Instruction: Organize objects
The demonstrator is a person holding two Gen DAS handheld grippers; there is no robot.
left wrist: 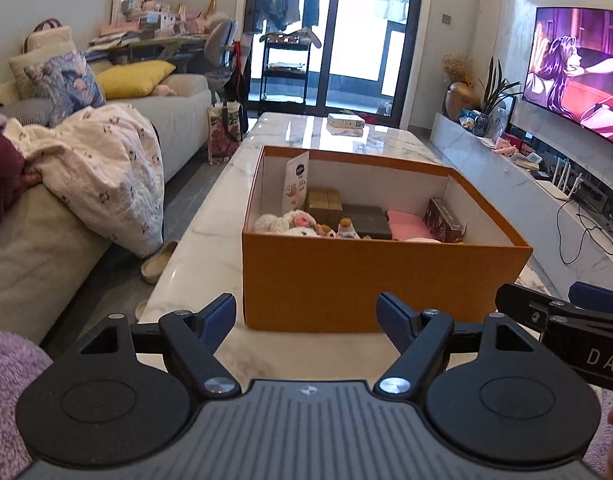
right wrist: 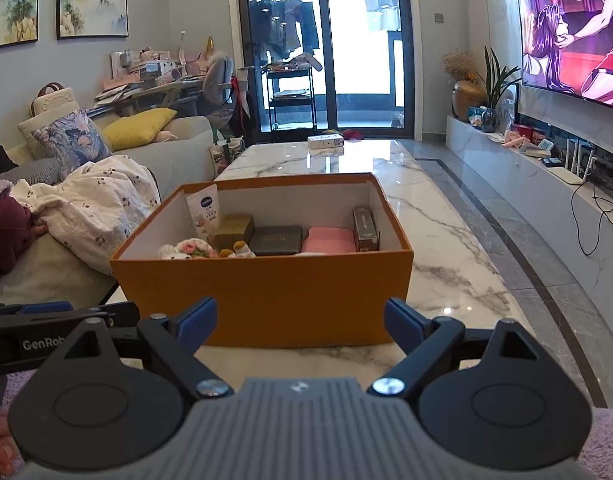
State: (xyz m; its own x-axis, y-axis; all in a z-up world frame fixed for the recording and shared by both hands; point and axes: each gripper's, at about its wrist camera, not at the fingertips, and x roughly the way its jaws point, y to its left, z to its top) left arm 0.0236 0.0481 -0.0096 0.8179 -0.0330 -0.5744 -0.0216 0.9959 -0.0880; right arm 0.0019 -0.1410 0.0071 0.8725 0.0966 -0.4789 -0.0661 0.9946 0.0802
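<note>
Currently positioned side by side at the near end of the marble table [left wrist: 226,240], both aimed at the orange box [left wrist: 346,280].

Left gripper [left wrist: 306,316]: fingers spread wide, empty, short of the box's near wall. Right gripper [right wrist: 300,318]: fingers likewise spread wide, empty, just before the same wall.

Orange box: open-topped, white-lined, resting on the table near its front edge. Contents, left to right:
- white snack pouch [right wrist: 204,212], upright, leaning in the far-left corner;
- plush toy [right wrist: 190,249] at the near-left, with small figurines [left wrist: 348,228] beside it;
- gold box [right wrist: 234,229], just right of the pouch;
- dark flat box [right wrist: 276,239] at centre;
- pink item [right wrist: 328,240] to its right;
- dark patterned carton [right wrist: 365,228], upright against the right wall.

Far end of table: small white box [right wrist: 325,142], well apart from the orange box.

Surroundings: sofa [left wrist: 178,120] with quilt [left wrist: 106,168] at left; television [right wrist: 574,32] switched on at right.
</note>
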